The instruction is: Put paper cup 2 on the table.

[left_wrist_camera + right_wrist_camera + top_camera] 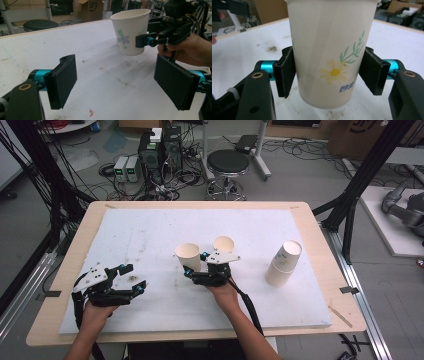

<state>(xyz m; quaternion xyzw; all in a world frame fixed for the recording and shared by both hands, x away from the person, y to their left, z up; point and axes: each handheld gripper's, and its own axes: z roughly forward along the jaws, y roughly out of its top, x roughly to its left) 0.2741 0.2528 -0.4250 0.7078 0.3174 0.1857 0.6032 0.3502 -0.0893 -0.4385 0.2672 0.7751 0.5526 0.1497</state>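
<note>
Right gripper (192, 265): jaws clamped on upright floral paper cup (188, 256), lifted off white board (150, 235) | Left gripper (131, 277): jaws apart, empty | Stack of cups (284, 264): well right

A black round stool (228, 163) and computer towers (160, 151) stand on the cable-strewn grey floor (310, 175).

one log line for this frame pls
right gripper: shut on paper cup, held upright off the white board | left gripper: open, empty, near board | second cup: behind | cup stack: right
</note>
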